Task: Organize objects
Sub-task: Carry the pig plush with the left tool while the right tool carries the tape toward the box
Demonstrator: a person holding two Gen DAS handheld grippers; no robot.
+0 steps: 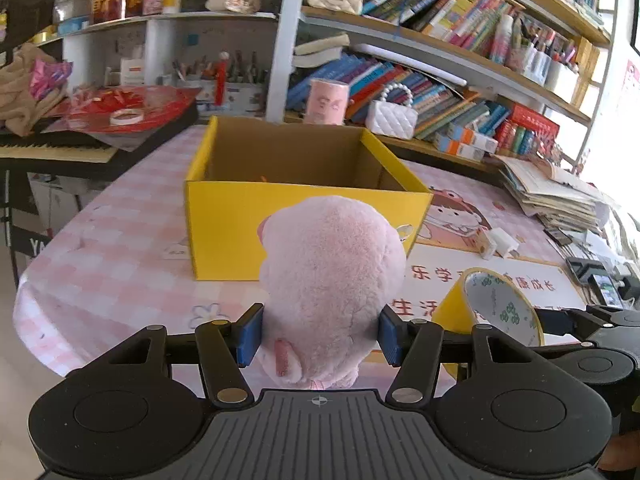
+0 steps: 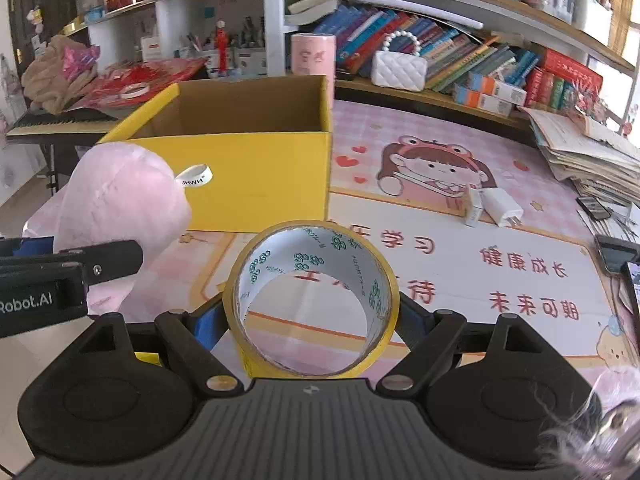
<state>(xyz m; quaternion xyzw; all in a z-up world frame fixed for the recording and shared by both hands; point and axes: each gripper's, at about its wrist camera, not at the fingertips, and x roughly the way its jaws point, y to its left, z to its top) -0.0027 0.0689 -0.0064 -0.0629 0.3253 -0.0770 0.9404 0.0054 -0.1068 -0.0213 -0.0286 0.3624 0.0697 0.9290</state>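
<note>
Pinching pink plush toy between left gripper pads.

Left gripper clamps pink plush toy between blue pads, held in front of open yellow box on pink checked table; yellow tape roll just right, white charger beyond it.

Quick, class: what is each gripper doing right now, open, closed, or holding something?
Left gripper: closed on the pink plush toy.
Right gripper: closed on the yellow tape roll.
</note>
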